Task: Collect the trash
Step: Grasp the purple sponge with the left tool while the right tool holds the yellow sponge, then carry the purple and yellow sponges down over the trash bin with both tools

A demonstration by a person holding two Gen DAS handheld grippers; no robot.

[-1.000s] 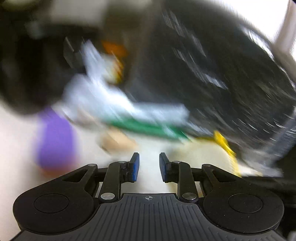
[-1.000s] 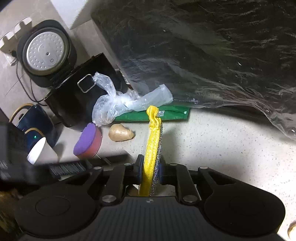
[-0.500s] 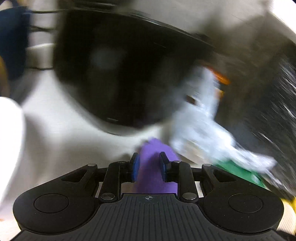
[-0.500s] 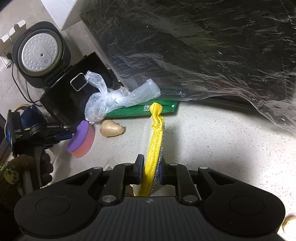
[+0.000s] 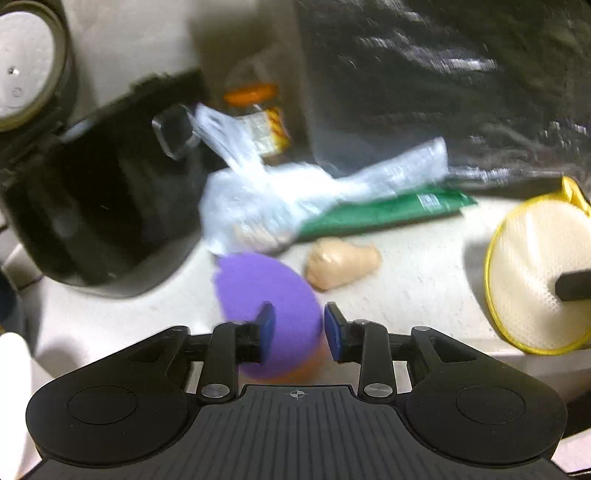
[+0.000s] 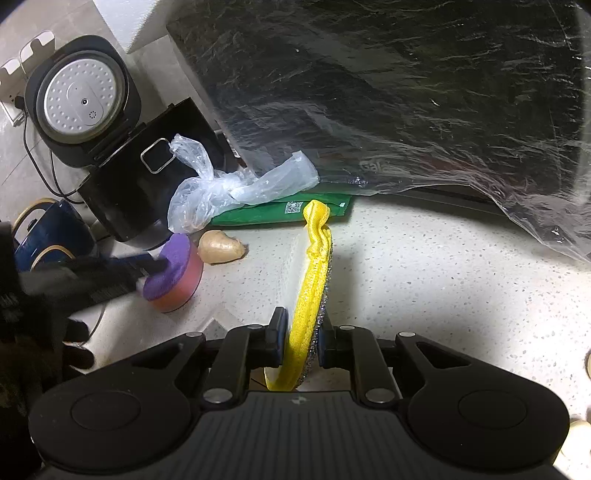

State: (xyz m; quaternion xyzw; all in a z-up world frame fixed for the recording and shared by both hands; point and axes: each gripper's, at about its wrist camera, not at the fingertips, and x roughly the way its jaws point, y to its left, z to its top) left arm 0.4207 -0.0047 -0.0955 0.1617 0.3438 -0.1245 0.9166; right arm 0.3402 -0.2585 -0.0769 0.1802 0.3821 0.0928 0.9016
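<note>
Left fingers (image 5: 299,328) now straddling purple sponge (image 5: 269,295), slightly apart, right fingers (image 6: 301,341) still clamped on yellow scourer (image 6: 312,273)

Speckled white tabletop (image 6: 424,280) — brightly lit; beige tiled wall (image 6: 22,22) behind, carrying a white socket (image 6: 11,107).

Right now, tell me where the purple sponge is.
The purple sponge sits between the left gripper fingers, on the counter beside the ginger piece, in front of the rice cooker.

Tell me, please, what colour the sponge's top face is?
Purple, over an orange-red base; the sponge shows best in the right wrist view.
</note>
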